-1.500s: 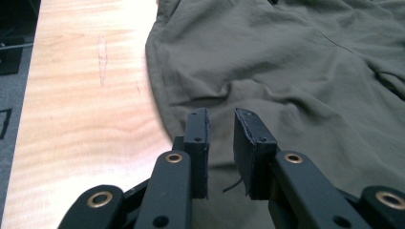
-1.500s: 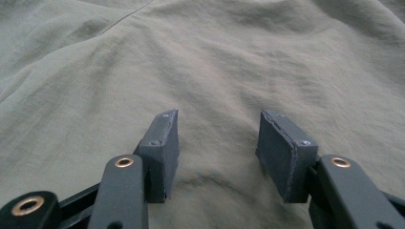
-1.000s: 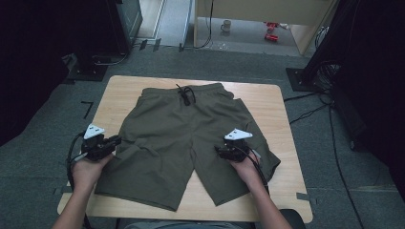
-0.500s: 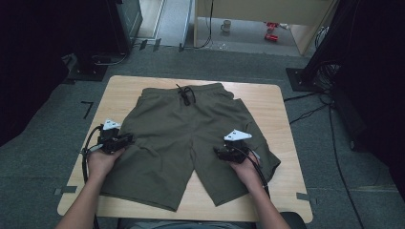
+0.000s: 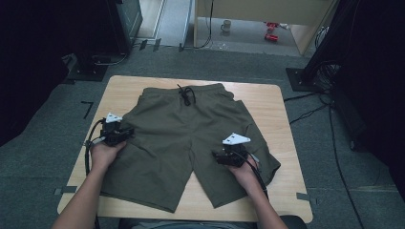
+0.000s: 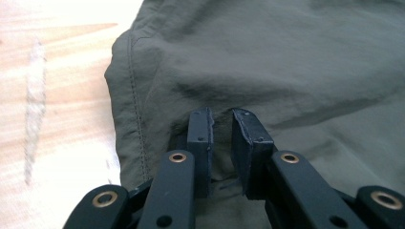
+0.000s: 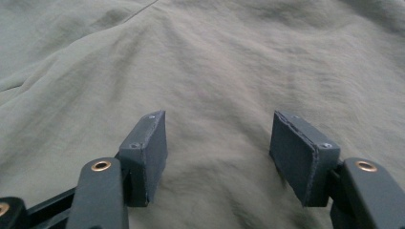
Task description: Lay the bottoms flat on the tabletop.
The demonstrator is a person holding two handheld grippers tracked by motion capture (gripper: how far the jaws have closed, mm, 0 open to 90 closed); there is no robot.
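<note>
The shorts, olive green, lie spread flat on the wooden table, waistband toward the far edge and both leg openings toward the near edge where the person sits. A dark drawstring is tied at the middle of the waistband. The garment covers most of the tabletop, leaving bare wood along the left edge, the right edge and the far corners. The left gripper sits at the outer side seam of the left leg, near the table's left edge, held in the person's left hand. In the left gripper view, the left gripper has its two black jaws drawn close together with only a narrow slot between them, and a small ridge of fabric is puckered up at their tips; whether the cloth is actually pinched between them cannot be told for sure. The stitched hem edge of the shorts and the pale wood of the table show just beside it. The right gripper rests over the inner part of the right leg, toward the near right of the table, held in the right hand. In the right gripper view, the right gripper has its jaws spread wide apart, holding nothing, with the wrinkled fabric of the shorts lying directly beneath and between them.
</note>
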